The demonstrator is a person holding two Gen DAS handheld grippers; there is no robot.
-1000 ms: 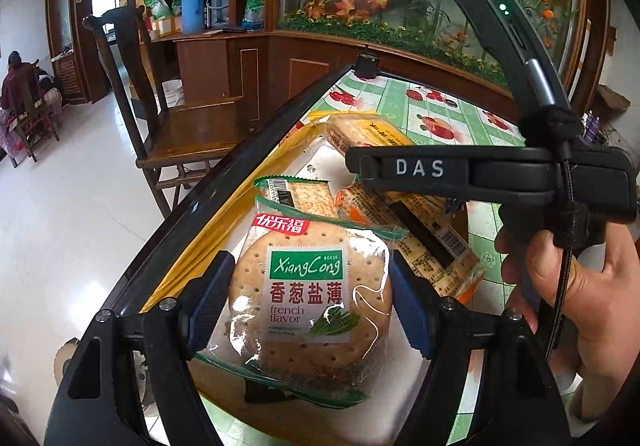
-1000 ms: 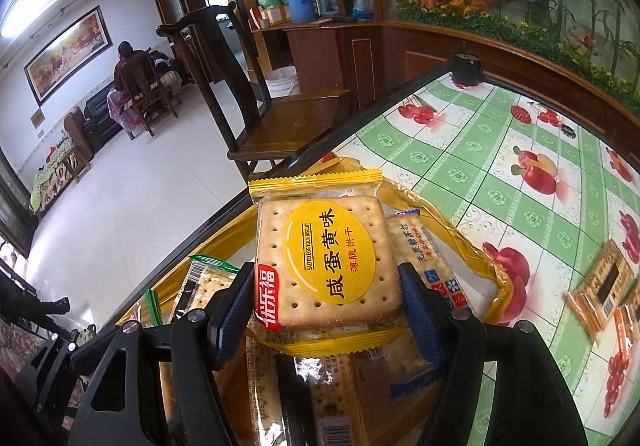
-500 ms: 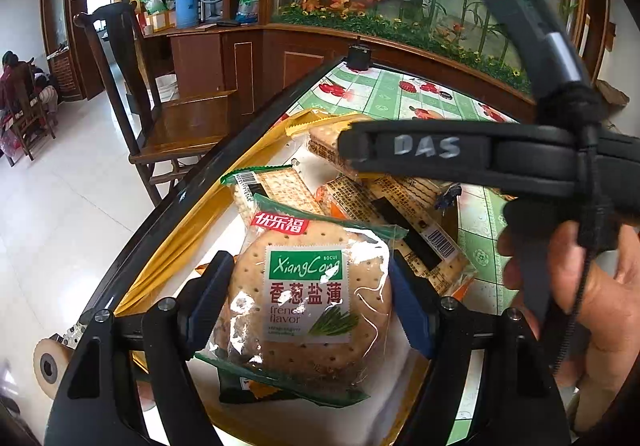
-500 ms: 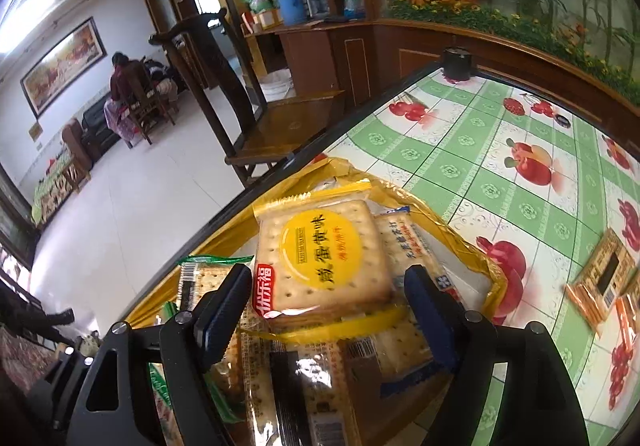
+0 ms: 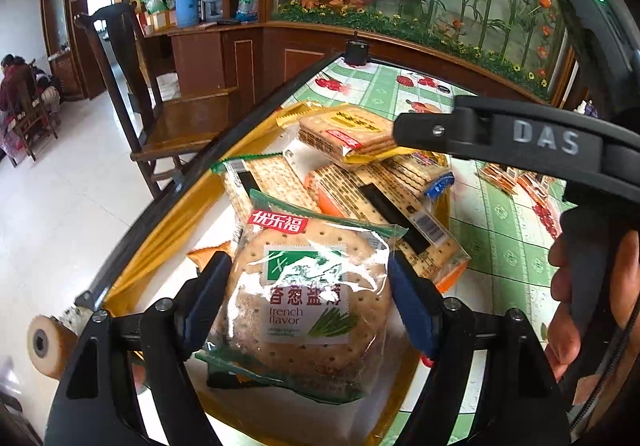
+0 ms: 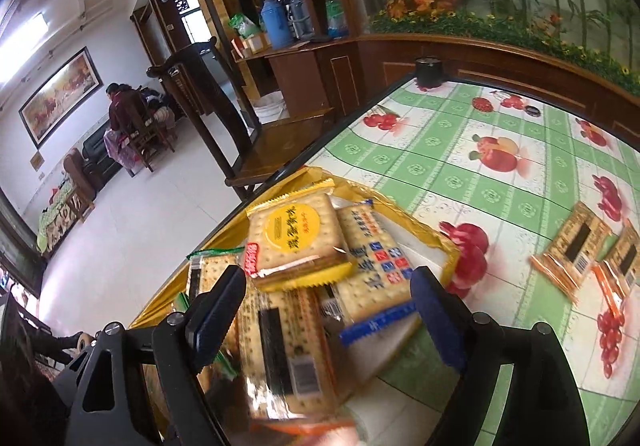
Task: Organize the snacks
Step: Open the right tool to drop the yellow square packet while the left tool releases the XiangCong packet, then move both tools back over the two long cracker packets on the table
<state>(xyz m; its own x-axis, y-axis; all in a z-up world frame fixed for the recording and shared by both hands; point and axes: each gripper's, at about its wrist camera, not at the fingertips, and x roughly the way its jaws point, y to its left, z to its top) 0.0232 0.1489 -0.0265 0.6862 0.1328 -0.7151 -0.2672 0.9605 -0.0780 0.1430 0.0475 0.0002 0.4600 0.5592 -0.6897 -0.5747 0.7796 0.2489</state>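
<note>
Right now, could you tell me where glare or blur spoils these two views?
Left wrist view: sharp, but glare on the round cracker pack washes out its green label. Right wrist view: motion blur smears the packs lowest in frame, notably the barcoded pack; the yellow cracker pack stays readable. Both bend straight edges, fisheye fashion.

left gripper [image 5: 310,300]: fills the lower part of the left wrist view, pointing steeply downward. blue pads [image 5: 412,306] stand against both sides of a round cracker packet [image 5: 308,298]; jaws have just been opening, packet between them.

right gripper [image 6: 324,310]: lower part of the right wrist view, tilted downward, jaws spread wide and just been opening, nothing pressed by the pads [image 6: 218,306]. in the left wrist view its black body crosses the right side of the frame.

right hand [image 5: 588,306]: lower right of the left wrist view, fingers wrapped around the handle.
</note>
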